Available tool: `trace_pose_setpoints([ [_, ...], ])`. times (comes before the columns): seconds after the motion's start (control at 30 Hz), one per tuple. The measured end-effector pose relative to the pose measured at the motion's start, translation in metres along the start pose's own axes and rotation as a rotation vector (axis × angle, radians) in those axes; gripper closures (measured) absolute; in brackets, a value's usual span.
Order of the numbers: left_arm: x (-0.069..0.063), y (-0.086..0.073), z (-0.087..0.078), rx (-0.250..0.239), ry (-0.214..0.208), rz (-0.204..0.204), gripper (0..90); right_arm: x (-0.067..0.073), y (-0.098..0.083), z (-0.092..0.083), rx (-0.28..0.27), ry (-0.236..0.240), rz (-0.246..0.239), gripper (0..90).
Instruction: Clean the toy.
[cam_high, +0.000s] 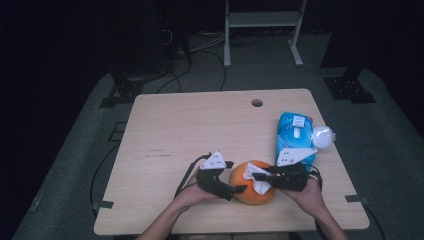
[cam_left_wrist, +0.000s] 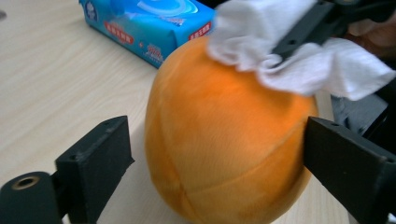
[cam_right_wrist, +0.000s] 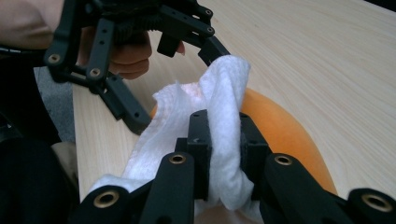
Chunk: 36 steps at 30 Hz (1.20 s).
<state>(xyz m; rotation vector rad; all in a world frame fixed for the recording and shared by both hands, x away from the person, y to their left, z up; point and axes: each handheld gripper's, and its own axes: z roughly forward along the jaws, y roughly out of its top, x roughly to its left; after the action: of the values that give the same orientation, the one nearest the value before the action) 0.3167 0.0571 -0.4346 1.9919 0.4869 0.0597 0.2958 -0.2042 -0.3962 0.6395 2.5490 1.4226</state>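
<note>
Looking down, high view: an orange plush ball (cam_high: 252, 190) sits near the front edge of the tabletop (cam_high: 190, 130), between the two grippers.
Left gripper, high view: the left gripper (cam_high: 235, 189) is at the ball's left side, jaws pointing right at it.
Right gripper, high view: the right gripper (cam_high: 257, 176) reaches over the ball's top from the right, holding a white wipe (cam_high: 256, 180) on it.
Far right, high view: a blue wipes pack (cam_high: 295, 139) lies on the tabletop, with a white round object (cam_high: 322, 136) just beside it.
Left gripper view: the jaws stand wide on either side of the orange ball (cam_left_wrist: 224, 144); the right one meets its side, the left one is apart from it.
Right gripper view: the jaws are closed, pinching the white wipe (cam_right_wrist: 219, 135), which drapes over the ball (cam_right_wrist: 280, 130).
</note>
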Motion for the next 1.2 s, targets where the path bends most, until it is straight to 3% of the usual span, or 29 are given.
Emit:
trace_pose_setpoints([
  [0.13,0.006,-0.007,0.008,0.033,-0.066,-0.087,6.9,-0.003,-0.003,-0.004,0.007,0.0,-0.001,78.1],
  [0.17,0.007,-0.009,0.008,0.029,-0.098,-0.095,11.0,-0.003,-0.003,-0.004,0.009,-0.001,0.0,78.1],
  [0.27,0.004,-0.007,0.006,0.005,-0.094,-0.092,25.1,-0.002,-0.002,-0.004,0.006,-0.017,-0.008,77.9],
  [0.37,-0.001,-0.002,0.003,-0.015,-0.067,-0.06,29.8,0.002,0.005,-0.008,-0.025,-0.025,-0.02,78.0],
  [0.47,-0.013,0.005,0.004,-0.012,-0.036,0.009,30.4,0.02,0.016,-0.003,-0.041,-0.004,-0.072,78.1],
  [0.53,-0.021,0.006,0.006,0.017,-0.001,0.075,30.7,0.036,0.022,0.011,0.002,-0.021,-0.138,78.3],
  [0.6,-0.021,0.005,0.006,0.021,0.006,0.078,31.4,0.04,0.023,0.016,0.02,-0.047,-0.155,78.8],
  [0.67,-0.02,0.003,0.006,0.014,0.006,0.073,31.8,0.032,0.022,0.013,0.009,-0.052,-0.115,79.0],
  [0.87,-0.019,-0.001,0.007,0.021,-0.001,0.087,31.5,0.007,0.011,-0.009,-0.019,-0.145,-0.021,78.7],
  [1.0,-0.016,-0.002,0.006,0.027,-0.022,0.085,27.6,-0.008,-0.004,-0.016,-0.021,-0.126,0.05,78.6],
  [1.1,-0.012,-0.001,0.005,0.023,-0.056,0.034,17.0,-0.005,-0.004,-0.014,-0.015,-0.123,0.027,78.5],
  [1.2,-0.007,0.0,0.003,0.003,-0.074,-0.015,9.9,0.0,-0.003,-0.009,-0.008,-0.088,-0.005,78.5],
])
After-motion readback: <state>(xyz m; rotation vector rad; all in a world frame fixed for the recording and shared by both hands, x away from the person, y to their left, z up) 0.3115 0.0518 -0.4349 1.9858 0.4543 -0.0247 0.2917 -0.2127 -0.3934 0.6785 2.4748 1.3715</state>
